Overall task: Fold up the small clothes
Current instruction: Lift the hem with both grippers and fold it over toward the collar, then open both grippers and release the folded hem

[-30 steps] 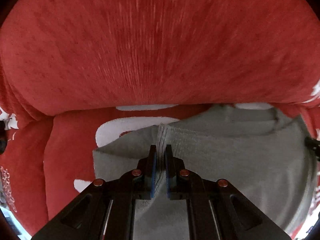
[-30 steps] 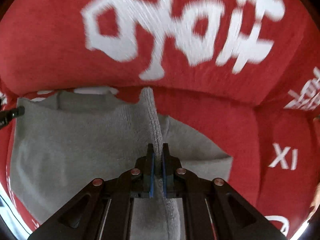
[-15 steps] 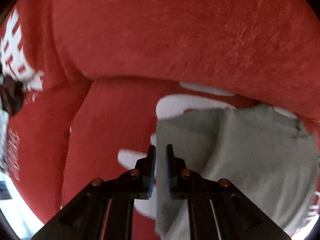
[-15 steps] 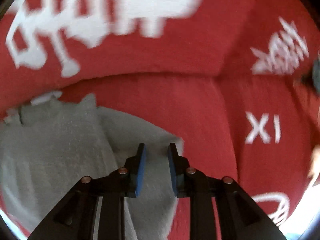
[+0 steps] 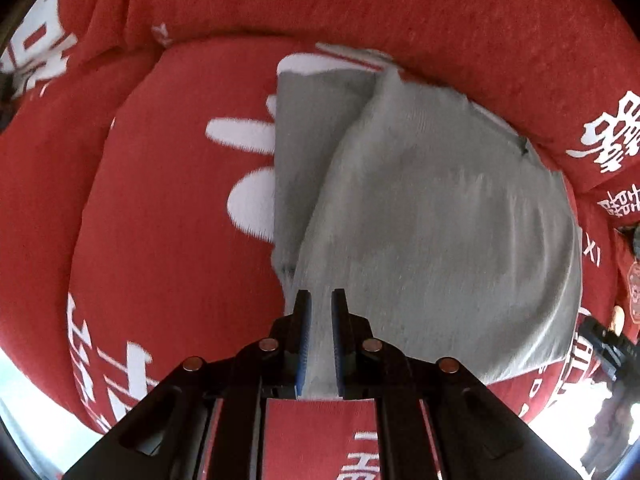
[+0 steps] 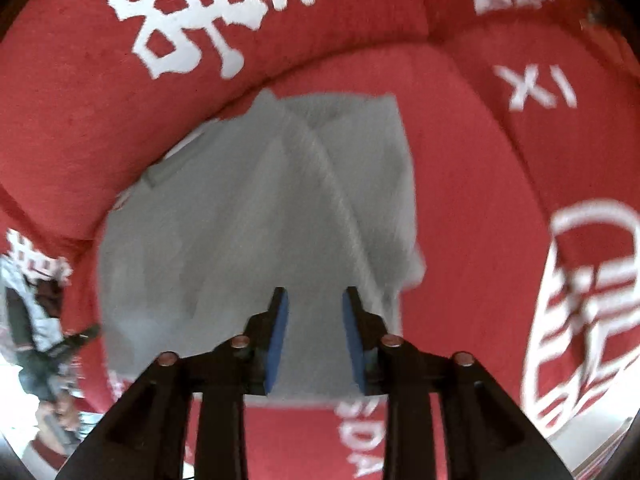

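Both claws had let go of the soft grey knitted garment (image 5: 432,220), now lying folded on the red white-lettered cover (image 5: 168,240) beneath them. Left claw (image 5: 319,312) nearly shut, empty; right claw (image 6: 314,312) opening, empty. Judged: this fold finished

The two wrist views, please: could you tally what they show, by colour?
Grey: 1, a folded cloth lying on the cushion.
Red with white print: 1, a sofa cushion cover under the cloth.
Black with blue pads: 2, the left gripper and the right gripper, whose jaws are opening above the cloth.
Total: 4
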`<control>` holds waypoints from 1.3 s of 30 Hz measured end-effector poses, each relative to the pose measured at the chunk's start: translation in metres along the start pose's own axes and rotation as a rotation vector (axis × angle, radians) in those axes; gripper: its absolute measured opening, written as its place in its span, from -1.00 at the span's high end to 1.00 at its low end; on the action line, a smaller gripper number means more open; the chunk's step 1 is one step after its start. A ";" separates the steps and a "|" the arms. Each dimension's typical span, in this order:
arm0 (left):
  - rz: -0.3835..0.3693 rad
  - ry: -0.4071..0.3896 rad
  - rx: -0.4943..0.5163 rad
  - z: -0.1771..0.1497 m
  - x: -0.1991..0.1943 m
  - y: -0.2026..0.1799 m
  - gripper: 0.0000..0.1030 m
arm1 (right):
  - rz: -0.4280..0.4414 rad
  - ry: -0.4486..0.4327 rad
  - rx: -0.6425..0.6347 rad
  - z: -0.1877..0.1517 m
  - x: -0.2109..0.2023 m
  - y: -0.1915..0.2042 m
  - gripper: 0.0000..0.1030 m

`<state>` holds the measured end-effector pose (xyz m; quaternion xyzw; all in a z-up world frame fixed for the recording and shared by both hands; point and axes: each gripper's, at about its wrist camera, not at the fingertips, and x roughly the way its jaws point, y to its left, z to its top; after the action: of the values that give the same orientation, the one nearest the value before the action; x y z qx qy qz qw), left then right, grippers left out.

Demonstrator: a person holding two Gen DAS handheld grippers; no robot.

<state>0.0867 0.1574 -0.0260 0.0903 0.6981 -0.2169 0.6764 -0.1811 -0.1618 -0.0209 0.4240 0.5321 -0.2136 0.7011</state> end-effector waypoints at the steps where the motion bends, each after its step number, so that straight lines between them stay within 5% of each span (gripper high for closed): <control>1: -0.002 0.006 -0.005 -0.004 0.001 0.002 0.78 | 0.021 0.007 0.020 -0.007 0.000 -0.003 0.12; 7: -0.014 0.013 -0.020 -0.013 0.003 0.010 0.78 | 0.066 0.055 0.197 -0.053 0.007 -0.028 0.11; 14: -0.038 0.021 -0.034 -0.018 -0.001 0.017 0.78 | 0.120 -0.042 0.527 -0.067 0.013 -0.077 -0.02; 15: -0.039 0.019 -0.030 -0.018 -0.002 0.016 0.78 | 0.149 -0.054 0.560 -0.065 0.013 -0.084 0.00; 16: -0.041 0.018 -0.023 -0.020 -0.004 0.015 0.78 | 0.159 -0.048 0.579 -0.061 0.014 -0.086 0.36; 17: -0.044 0.015 -0.017 -0.020 -0.006 0.015 0.78 | 0.149 -0.040 0.565 -0.058 0.013 -0.085 0.73; 18: -0.045 0.012 -0.009 -0.021 -0.007 0.014 0.78 | 0.131 -0.044 0.529 -0.054 0.010 -0.082 0.82; 23: -0.050 0.041 -0.044 -0.026 -0.004 0.026 0.78 | 0.042 -0.025 0.463 -0.049 0.013 -0.086 0.80; 27: -0.074 0.034 -0.065 -0.030 -0.004 0.032 0.78 | 0.088 -0.031 0.442 -0.060 0.004 -0.078 0.60; 28: -0.071 0.032 -0.066 -0.032 -0.003 0.034 0.55 | 0.120 -0.019 0.427 -0.064 0.002 -0.073 0.52; 29: -0.068 0.033 -0.072 -0.032 -0.002 0.035 -0.48 | 0.168 0.009 0.396 -0.070 0.002 -0.062 0.39; 30: -0.059 0.030 -0.086 -0.033 -0.002 0.037 -0.97 | 0.201 0.037 0.366 -0.075 0.005 -0.050 0.18; 35: -0.047 -0.014 -0.114 -0.034 -0.009 0.041 -0.97 | 0.305 0.206 0.191 -0.101 0.046 0.029 0.13; 39: -0.077 0.004 -0.088 -0.034 -0.005 0.046 -0.97 | 0.378 0.293 0.176 -0.112 0.083 0.073 0.13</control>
<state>0.0760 0.2134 -0.0293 0.0341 0.7114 -0.2117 0.6693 -0.1608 -0.0174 -0.0792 0.6017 0.5185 -0.0606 0.6045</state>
